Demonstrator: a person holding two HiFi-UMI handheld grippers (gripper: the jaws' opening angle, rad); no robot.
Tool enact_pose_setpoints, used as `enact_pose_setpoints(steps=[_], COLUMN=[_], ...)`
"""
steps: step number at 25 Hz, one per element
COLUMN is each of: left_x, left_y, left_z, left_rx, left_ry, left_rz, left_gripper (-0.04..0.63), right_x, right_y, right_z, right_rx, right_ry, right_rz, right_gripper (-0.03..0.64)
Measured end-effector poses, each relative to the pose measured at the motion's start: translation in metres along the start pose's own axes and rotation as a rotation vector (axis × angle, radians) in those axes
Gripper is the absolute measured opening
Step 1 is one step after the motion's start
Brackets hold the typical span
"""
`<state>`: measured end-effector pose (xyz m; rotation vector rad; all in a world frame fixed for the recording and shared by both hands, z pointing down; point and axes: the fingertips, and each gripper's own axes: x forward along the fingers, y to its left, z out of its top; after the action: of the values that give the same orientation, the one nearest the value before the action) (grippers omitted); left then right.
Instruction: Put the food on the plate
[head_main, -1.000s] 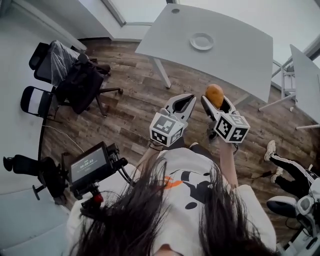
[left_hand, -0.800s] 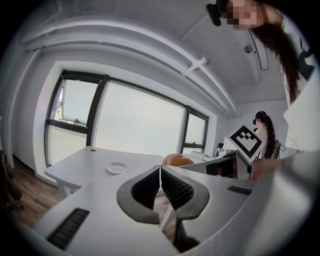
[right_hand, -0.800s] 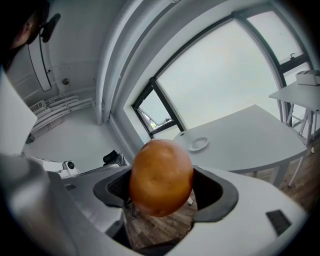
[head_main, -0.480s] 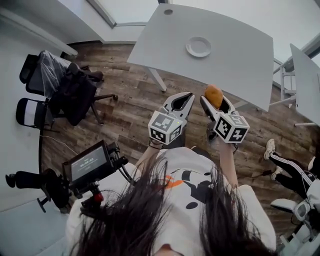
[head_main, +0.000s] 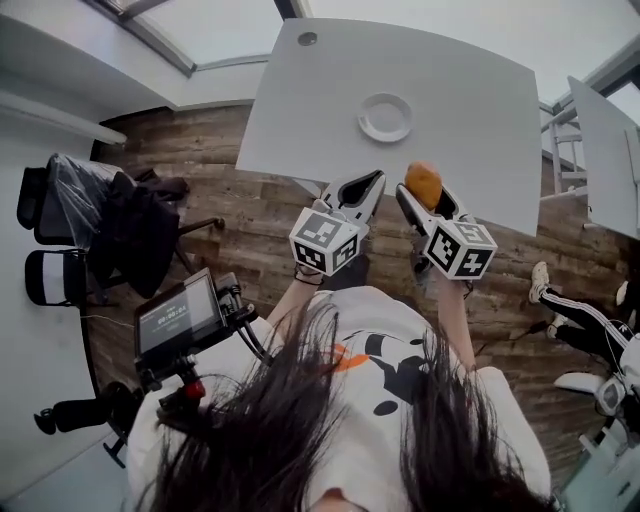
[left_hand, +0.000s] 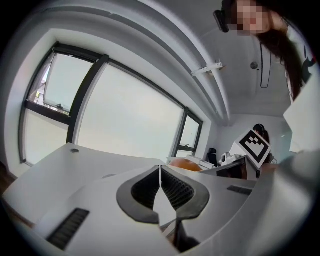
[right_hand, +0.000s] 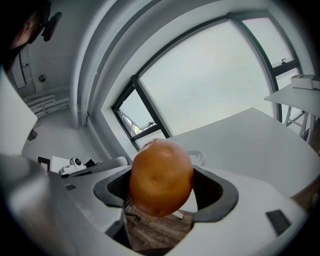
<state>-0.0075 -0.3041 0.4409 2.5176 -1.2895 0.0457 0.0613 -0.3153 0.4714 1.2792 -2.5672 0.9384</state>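
A round orange-brown piece of food (head_main: 423, 184) sits between the jaws of my right gripper (head_main: 425, 197), which is shut on it just at the near edge of the white table (head_main: 300, 110). In the right gripper view the food (right_hand: 161, 177) fills the gap between the dark pads, with the rim of the white plate (right_hand: 198, 158) showing just behind it. The empty plate (head_main: 386, 117) lies mid-table, beyond both grippers. My left gripper (head_main: 368, 184) is beside the right one, its jaws shut and empty (left_hand: 160, 169).
Office chairs draped with a dark jacket (head_main: 125, 225) stand at the left on the wooden floor. A camera monitor rig (head_main: 180, 315) hangs by my left side. A person's legs (head_main: 572, 322) reach in at the right, near a second table (head_main: 605, 140).
Both grippers have moved forward to the table's near edge, the right one still holding the food. The table and plate now lie closer in the head view.
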Motion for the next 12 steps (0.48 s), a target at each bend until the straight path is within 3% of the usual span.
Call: enact_pose_setpoints(steps=[6,12], left_x=[0.037,0.057], left_y=[0.06,0.105], left_z=[0.008,0.002], left_rx=[-0.039,-0.082], left_ry=[0.026,0.059], left_rz=[-0.07,-0.089], left_gripper=[0.011,0.012], right_x=[0.067,0.123], right_y=[-0.01,-0.027], right_z=[0.013,0.019], right_rx=[0.0,-0.041], right_ry=[0.038,0.073], right_rz=[-0.062,-0.098], right_gripper=[0.344,0.345])
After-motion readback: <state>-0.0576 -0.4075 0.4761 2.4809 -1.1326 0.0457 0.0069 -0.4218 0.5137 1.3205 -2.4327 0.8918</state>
